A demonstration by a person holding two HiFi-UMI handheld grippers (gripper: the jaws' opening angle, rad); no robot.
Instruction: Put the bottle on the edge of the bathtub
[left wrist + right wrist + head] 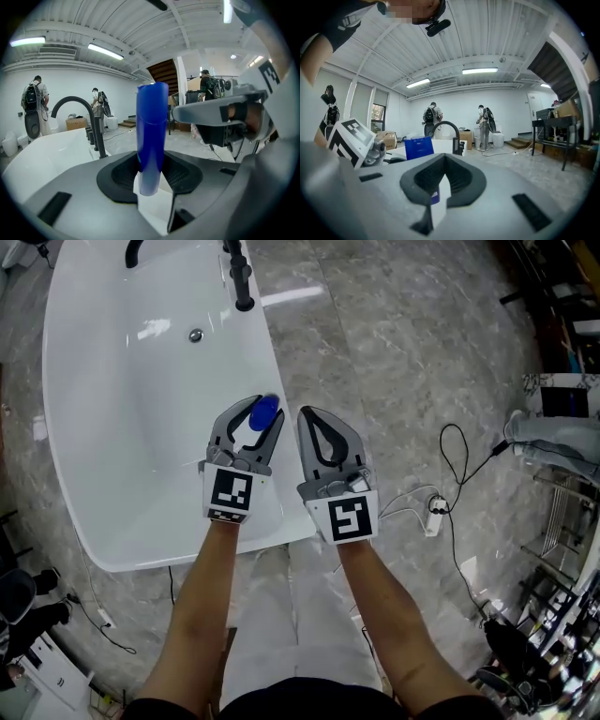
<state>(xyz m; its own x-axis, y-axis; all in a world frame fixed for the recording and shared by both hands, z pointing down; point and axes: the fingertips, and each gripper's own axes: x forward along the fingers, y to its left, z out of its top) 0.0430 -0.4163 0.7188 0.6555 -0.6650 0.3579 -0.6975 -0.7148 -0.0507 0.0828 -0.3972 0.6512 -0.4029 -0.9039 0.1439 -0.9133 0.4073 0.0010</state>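
A white bottle with a blue cap [263, 413] stands upright between the jaws of my left gripper [255, 407], which is shut on it. It hangs over the right rim of the white bathtub [274, 367], near the tub's front end. In the left gripper view the blue cap [152, 136] rises from the grey jaws, with the white body below. My right gripper [307, 414] is just to the right of the bottle, over the floor by the rim, with its tips together and nothing in it. From its own view the blue cap [418, 147] shows at left.
A black faucet [239, 277] stands on the tub's far rim, and a drain [196, 335] sits in the basin. A power strip with cables [434, 517] lies on the marble floor at right. People with backpacks [432, 117] stand far off.
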